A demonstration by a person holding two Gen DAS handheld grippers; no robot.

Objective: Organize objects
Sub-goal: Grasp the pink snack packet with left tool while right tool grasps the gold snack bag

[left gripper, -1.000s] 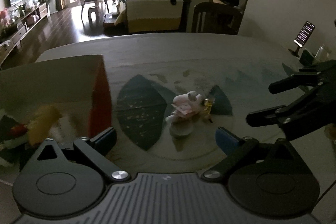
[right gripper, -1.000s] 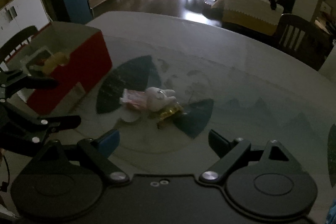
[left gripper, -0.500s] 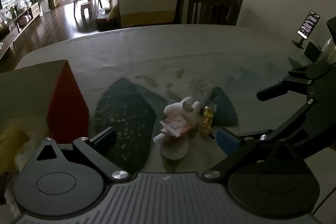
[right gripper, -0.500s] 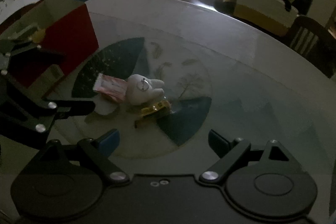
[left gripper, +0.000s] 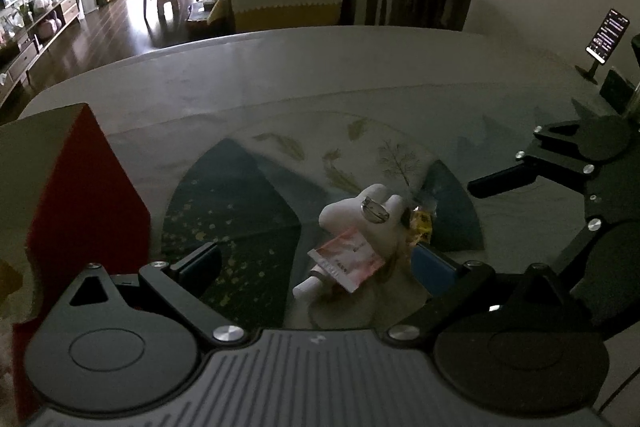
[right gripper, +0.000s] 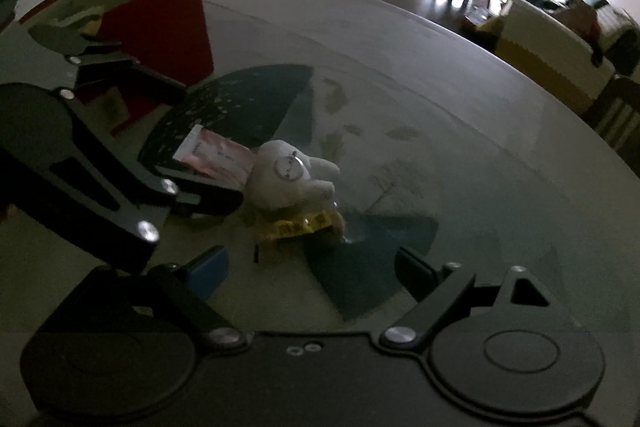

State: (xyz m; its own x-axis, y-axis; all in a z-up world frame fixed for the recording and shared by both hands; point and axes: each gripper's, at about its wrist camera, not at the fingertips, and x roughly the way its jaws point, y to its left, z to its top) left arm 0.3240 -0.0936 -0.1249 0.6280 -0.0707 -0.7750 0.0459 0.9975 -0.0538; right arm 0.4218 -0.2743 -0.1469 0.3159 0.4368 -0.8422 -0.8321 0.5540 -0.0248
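Cardboard forms the red box at the far left of the left wrist view, its flat side matte, its pale inner flap cut off by the frame and its contents reduced to a yellow blur. Right of it the glossy round worktop spreads out, a stone-like pale rim around a glass-smooth centre printed with dark teal wedges and faint leaf shapes. The left gripper hangs low over this centre, its fingers spread wide, blue-padded tips apart on either side of a small heap of objects and pinching nothing. In that heap lies a soft white plush toy with stubby ears and a metal ring on its back, resting on a flat pink-and-white packet whose print is too small to read. Touching the toy's right side is a crinkled yellow wrapper, shiny and partly hidden behind the plush. In the right wrist view the right gripper also stands with fingers spread and empty, near the wrapper, while the other tool's dark linkage covers part of the packet. At the far right edge of the left wrist view a lit phone stands on a small stand, its screen text illegible.
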